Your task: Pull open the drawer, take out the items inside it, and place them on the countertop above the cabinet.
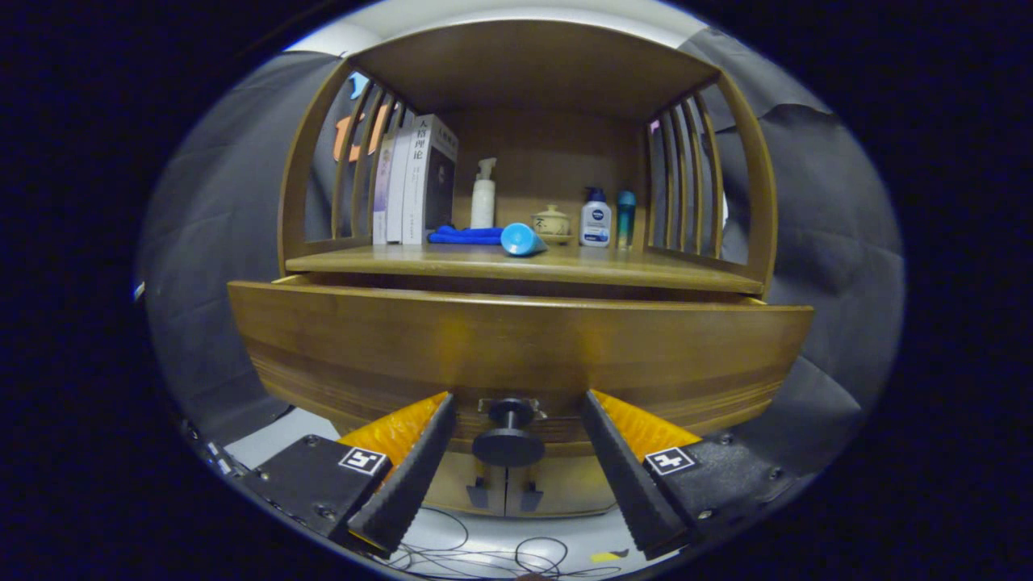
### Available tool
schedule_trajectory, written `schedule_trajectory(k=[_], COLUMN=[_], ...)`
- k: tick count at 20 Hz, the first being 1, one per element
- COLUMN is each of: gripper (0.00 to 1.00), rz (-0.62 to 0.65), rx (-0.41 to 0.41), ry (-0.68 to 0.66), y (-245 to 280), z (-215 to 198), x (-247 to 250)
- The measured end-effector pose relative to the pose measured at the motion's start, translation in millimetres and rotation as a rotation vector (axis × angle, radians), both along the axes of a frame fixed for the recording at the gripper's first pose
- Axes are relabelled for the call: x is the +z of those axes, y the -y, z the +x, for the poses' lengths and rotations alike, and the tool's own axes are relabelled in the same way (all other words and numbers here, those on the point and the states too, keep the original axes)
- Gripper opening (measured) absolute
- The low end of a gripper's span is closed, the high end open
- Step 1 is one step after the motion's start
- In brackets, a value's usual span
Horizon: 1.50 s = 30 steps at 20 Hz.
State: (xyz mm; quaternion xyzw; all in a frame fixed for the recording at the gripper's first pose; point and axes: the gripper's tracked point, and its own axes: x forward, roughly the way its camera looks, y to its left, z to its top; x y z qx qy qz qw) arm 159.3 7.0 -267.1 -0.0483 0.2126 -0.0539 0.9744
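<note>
A wooden cabinet's drawer front [516,339] spans the view just ahead of me. It appears to stand a little forward of the countertop [646,273], and its inside is hidden. Its dark round knob [508,442] sits between my fingers. My gripper [518,399] is open, with one finger on each side of the knob and a gap on both sides, touching nothing. On the countertop lie a blue cylinder [522,239] on its side and a folded blue cloth [466,235].
Upright books [416,181], a white pump bottle [483,196], a small lidded pot [552,221], a lotion bottle [595,219] and a teal bottle [625,216] stand at the countertop's back. Slatted sides and a roof enclose it. Two lower door handles [504,494] and floor cables [484,553] lie below.
</note>
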Motion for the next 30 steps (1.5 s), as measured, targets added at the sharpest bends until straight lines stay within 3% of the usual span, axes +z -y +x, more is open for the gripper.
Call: schedule_trajectory(k=[5,13,17,23,30], gripper=[0.99,1.00,0.99,0.99,0.99], rz=[-0.050,0.045,-0.003,-0.007,0.013], rx=[-0.004,-0.052,-0.058,0.024,0.109], ry=[0.003,-0.013,0.001,0.038,0.118], y=[3.6,4.9,7.8,2.6,-26.9], z=[19.4,57.5,59.0,46.0,-11.2], x=[-5.1,-7.6,-8.4,4.8,62.5])
